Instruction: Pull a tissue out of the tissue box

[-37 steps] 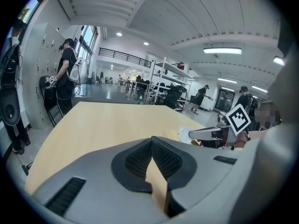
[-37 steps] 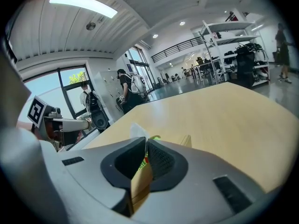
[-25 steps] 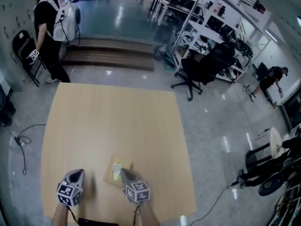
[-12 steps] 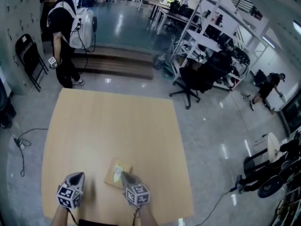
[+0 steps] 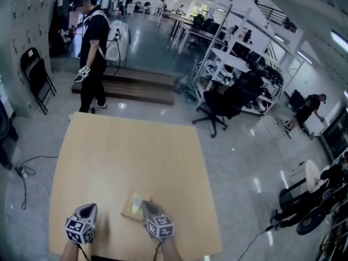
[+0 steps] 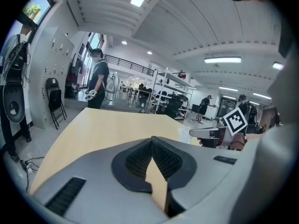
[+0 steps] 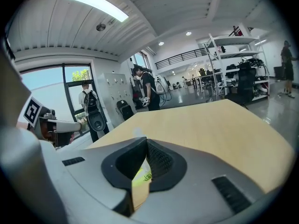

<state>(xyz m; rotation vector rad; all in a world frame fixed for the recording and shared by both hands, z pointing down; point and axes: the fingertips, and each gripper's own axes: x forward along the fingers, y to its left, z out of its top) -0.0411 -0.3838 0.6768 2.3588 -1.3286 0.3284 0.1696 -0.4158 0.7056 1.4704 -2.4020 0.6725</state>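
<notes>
Since the earlier frame the person in black (image 5: 93,53) has walked from the folding chair to the far left corner of the table (image 5: 125,145), and the head view has tipped up to take in more room; both grippers show in much the same spot at the near edge. Right gripper (image 5: 145,205): jaws clenched, a pale wisp of tissue (image 5: 137,202) standing at their tips, so I judge it pinched. The box (image 5: 130,212) lies flat on the table directly under those tips, near the front edge. Left gripper (image 5: 91,206): jaws pressed together on nothing, only bare table showing through the gap behind them, well left of the box and not touching it. Progress, as I judge it: grip made and the pull just begun. The tissue is up but looks still rooted in the box, so drawing it clear remains. Writing: dark print on the yellow-green box face shows between the right jaws, too small to read. Square marker patterns on each cube (image 5: 159,227). No brand legible anywhere.
</notes>
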